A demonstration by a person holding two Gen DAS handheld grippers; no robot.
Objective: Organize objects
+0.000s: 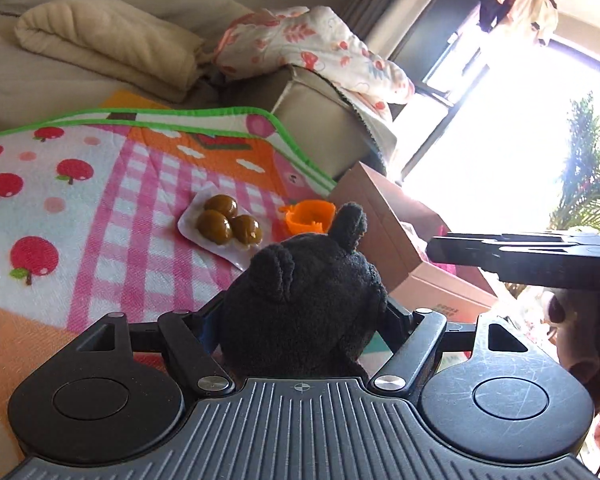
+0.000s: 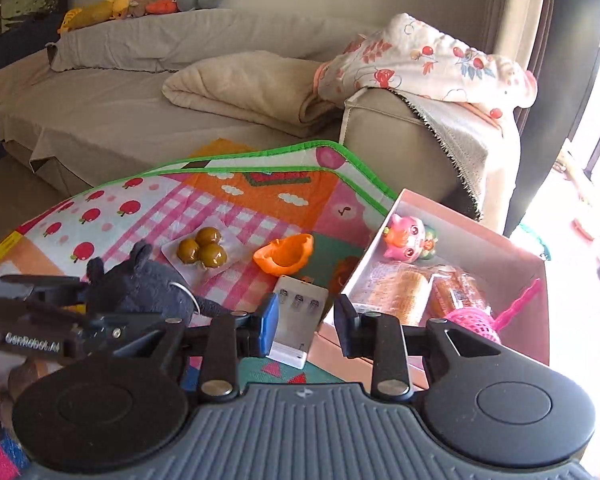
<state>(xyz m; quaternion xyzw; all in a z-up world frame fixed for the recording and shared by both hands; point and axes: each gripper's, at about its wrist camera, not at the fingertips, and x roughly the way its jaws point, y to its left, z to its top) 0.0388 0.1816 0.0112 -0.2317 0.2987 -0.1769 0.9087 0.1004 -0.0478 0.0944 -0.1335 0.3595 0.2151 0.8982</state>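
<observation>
The left gripper (image 1: 304,320) is clenched on one black plush toy (image 1: 304,300), which is held above the near part of the play mat (image 1: 100,200), left of the pink box (image 2: 500,256). In the right wrist view, the same plush is seen at the left, gripped across its body, with a metal ring hanging from it.

The step in hand is judged to be the transfer of the plush to the box. For a clean transfer, the plush should be carried rightward and kept high enough to pass over the near box wall, then lowered into a free part of the box before the jaws are released. The soft body is likely to sag, so a firm clench should be kept until it rests inside.

On the mat, from left to right, the following are counted: one white tray (image 2: 172,254) bearing three brown balls (image 2: 202,250); one orange cup-like piece (image 2: 286,258); one grey card-like holder (image 2: 300,320) bearing three small items, just beside the box.

The right gripper (image 2: 306,326) is released, nothing lies between its fingers, and it is held over the near box corner.

In the box, one pink figure (image 2: 406,236), at least two wrapped packets (image 2: 404,292) and one pink mesh item (image 2: 476,320) are counted.
</observation>
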